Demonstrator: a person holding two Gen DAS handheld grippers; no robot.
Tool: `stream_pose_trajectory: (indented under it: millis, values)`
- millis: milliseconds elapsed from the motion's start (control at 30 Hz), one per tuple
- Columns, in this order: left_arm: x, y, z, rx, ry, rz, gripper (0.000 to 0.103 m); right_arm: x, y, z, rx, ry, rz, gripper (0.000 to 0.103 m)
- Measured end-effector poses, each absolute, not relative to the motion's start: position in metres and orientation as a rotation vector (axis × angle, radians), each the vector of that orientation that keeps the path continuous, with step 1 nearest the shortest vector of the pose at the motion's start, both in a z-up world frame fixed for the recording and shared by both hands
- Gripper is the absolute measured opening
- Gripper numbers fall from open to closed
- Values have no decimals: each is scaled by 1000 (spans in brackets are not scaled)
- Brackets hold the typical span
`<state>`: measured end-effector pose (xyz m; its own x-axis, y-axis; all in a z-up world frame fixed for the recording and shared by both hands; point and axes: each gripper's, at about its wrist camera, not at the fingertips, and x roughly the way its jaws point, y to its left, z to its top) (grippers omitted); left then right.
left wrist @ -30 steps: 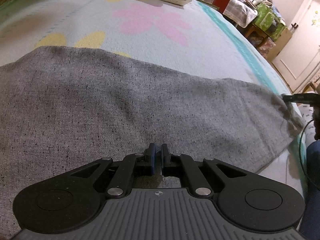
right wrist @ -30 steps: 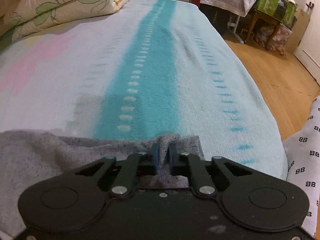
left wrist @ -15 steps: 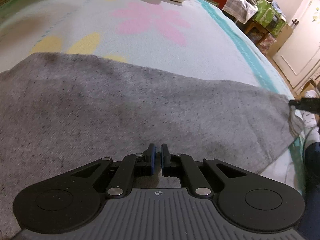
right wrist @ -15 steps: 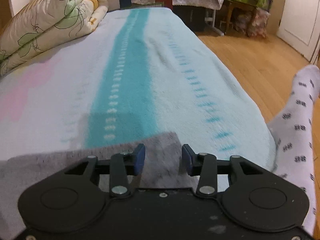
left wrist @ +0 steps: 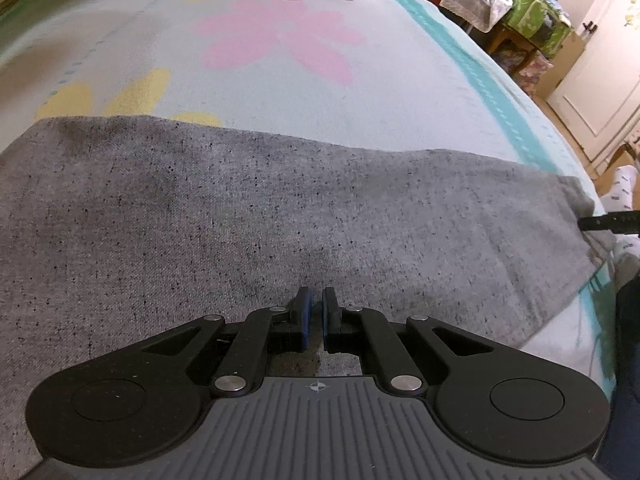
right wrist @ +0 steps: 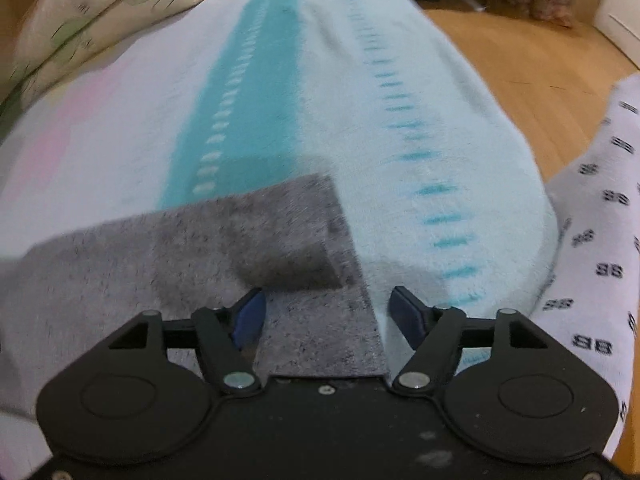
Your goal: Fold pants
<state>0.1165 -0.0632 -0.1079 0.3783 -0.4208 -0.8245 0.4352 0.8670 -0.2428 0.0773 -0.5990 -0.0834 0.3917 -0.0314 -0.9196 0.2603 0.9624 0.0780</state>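
Note:
Grey speckled pants [left wrist: 280, 208] lie folded across the bed's pale flowered blanket [left wrist: 360, 92]. My left gripper [left wrist: 314, 316] is shut at their near edge, with a pinch of grey cloth creased between its blue pads. In the right wrist view the pants' end corner [right wrist: 280, 232] rests flat on the blanket. My right gripper [right wrist: 328, 312] hovers over that corner, its jaws opening wide. The cloth lies between the pads [right wrist: 250, 312] without touching them. One black finger of the right gripper shows at the edge of the left wrist view [left wrist: 608, 222].
A rolled flowered quilt [right wrist: 80, 20] lies at the head of the bed. The bed's right edge drops to a wooden floor [right wrist: 520, 48]. A person's leg in white patterned cloth [right wrist: 600, 248] stands beside it. Cluttered furniture [left wrist: 532, 24] and a white door [left wrist: 592, 80] are beyond.
The right gripper's jaws went from shut on the pants' corner to wide apart, and the corner now lies loose on the blanket. The left gripper stayed shut and shifted slightly.

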Motion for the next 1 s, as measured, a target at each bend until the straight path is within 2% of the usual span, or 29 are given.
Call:
stream_pose_trajectory:
  millis: [67,167,233,267,433,667,833,1000]
  values:
    - [115,-69,-106,20,1053,-549,6,79,-595,-84,201,1167,-155,72]
    - [114,-80,-103,19,1063,-573,6,75,-598,-83,239,1157,-127,50]
    - [113,-92,-100,29,1065,-590,6,69,-609,-83,343,1138,-100,20]
    - [112,-99,-98,33,1063,-602,6,66,-614,-84,401,1125,-87,15]
    - [116,-139,-87,6,1072,-670,6,62,-601,-80,368,1084,-107,13]
    - [149,-207,-92,7,1081,-669,6,50,-614,-70,470,992,-101,13]
    - [179,-226,-111,-36,1122,-583,5,47,-619,-67,498,957,-86,13]
    - [189,-235,-106,-68,1145,-563,5,42,-622,-65,522,920,-80,13]
